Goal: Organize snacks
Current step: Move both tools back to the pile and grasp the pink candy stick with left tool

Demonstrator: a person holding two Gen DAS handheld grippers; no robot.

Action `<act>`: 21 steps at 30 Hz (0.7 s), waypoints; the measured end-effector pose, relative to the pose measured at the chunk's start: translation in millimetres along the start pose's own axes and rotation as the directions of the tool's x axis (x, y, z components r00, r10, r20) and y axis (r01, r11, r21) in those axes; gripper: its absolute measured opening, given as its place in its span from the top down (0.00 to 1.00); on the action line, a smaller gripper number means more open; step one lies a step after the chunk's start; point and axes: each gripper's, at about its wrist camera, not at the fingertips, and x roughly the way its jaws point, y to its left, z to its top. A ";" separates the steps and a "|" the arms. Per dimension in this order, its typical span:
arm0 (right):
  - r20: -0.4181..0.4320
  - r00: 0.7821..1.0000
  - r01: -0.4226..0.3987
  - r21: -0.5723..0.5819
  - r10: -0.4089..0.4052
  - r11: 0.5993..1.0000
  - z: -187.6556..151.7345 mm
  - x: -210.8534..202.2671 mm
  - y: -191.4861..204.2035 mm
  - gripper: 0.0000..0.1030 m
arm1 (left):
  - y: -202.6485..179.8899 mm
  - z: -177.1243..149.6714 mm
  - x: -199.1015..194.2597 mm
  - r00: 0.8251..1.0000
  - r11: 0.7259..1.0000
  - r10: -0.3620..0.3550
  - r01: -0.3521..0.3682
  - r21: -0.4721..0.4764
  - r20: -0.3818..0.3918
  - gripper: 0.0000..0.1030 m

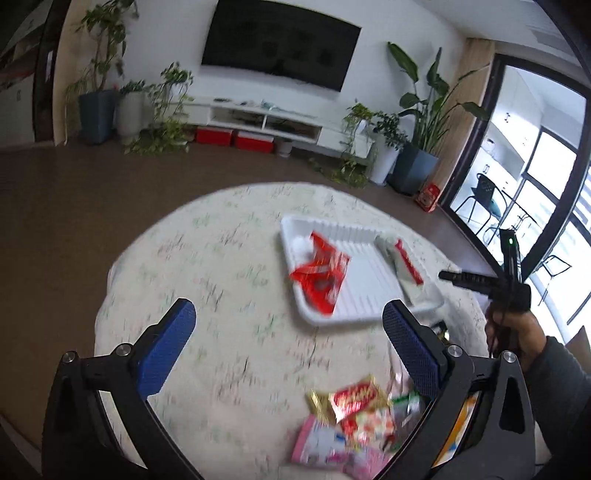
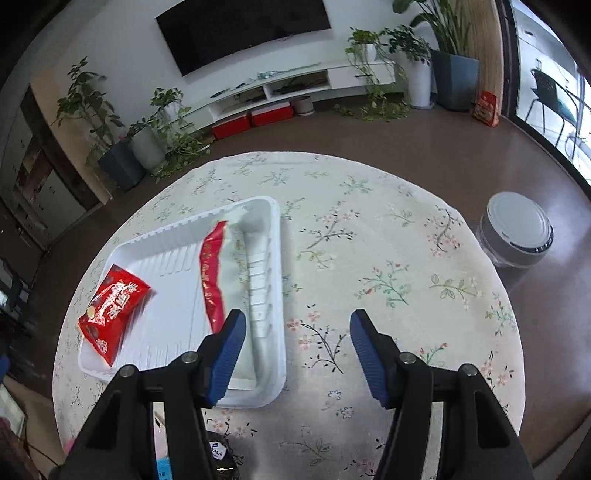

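Home living room. Straight ahead of the claws, past the round table (image 2: 369, 221) with a floral cloth, a wall-mounted TV (image 2: 243, 29) hangs over a low white media console (image 2: 288, 83). Potted plants (image 1: 103, 74) flank it, and glass doors (image 1: 535, 177) stand off right on brown flooring.

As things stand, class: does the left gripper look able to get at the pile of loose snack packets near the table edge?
Probably yes. The left gripper is open and empty, the snack packets lie just below its fingers, and nothing covers them. The white tray sits farther off.
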 end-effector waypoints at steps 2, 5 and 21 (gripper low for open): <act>-0.027 0.999 0.025 -0.026 -0.026 0.999 -3.0 7.9 1.4 0.40 | 4.9 -19.6 -2.9 0.999 0.999 0.007 -0.008 -0.032 -0.033 0.00; -0.072 0.996 0.056 -0.056 -0.060 0.997 -11.1 20.2 2.1 0.46 | 9.0 -43.3 -0.6 0.996 0.997 -0.004 -0.002 -0.072 -0.091 0.00; 0.000 0.996 0.084 -0.090 -0.085 0.992 -28.7 -15.9 12.5 0.49 | 9.5 -53.6 21.7 0.980 0.995 0.059 -0.073 -0.065 -0.189 0.00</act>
